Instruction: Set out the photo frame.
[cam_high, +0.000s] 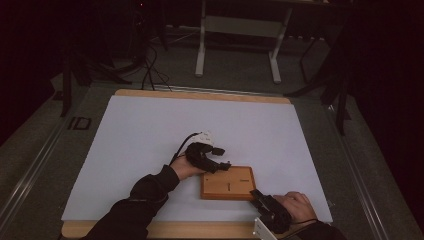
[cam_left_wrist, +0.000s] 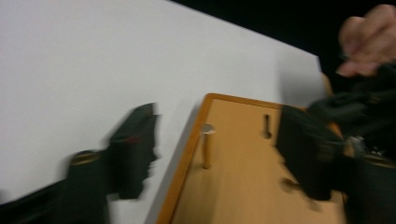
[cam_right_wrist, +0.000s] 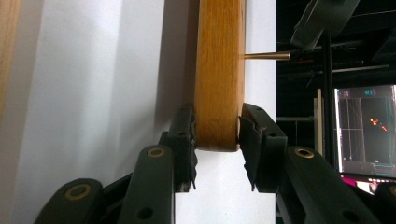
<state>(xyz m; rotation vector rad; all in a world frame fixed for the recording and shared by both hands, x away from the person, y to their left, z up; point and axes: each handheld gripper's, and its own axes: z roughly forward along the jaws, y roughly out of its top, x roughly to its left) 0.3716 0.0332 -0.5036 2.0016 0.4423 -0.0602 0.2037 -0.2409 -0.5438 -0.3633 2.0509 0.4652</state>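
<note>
A small wooden block (cam_high: 235, 182) lies flat on the white table near its front edge. A thin brass pin (cam_left_wrist: 206, 149) stands upright in the block (cam_left_wrist: 243, 177) close to one edge; a slot and a small hole mark the top face beside it. My left gripper (cam_high: 223, 158) hovers over the block's left far corner, open, its jaws (cam_left_wrist: 219, 140) wide on either side of the pin with nothing touching them. My right gripper (cam_high: 257, 196) is shut on the block's near right corner. Both pads (cam_right_wrist: 217, 126) press the block's (cam_right_wrist: 219, 70) faces, and the pin (cam_right_wrist: 266, 55) sticks out sideways farther along.
The white table top (cam_high: 150, 130) stretches wide to the left and behind the block. Its wooden front rim (cam_high: 165, 229) runs just below my forearms. A desk frame (cam_high: 240, 30) stands on the floor beyond. A lit screen (cam_right_wrist: 364, 130) glows in the dark background.
</note>
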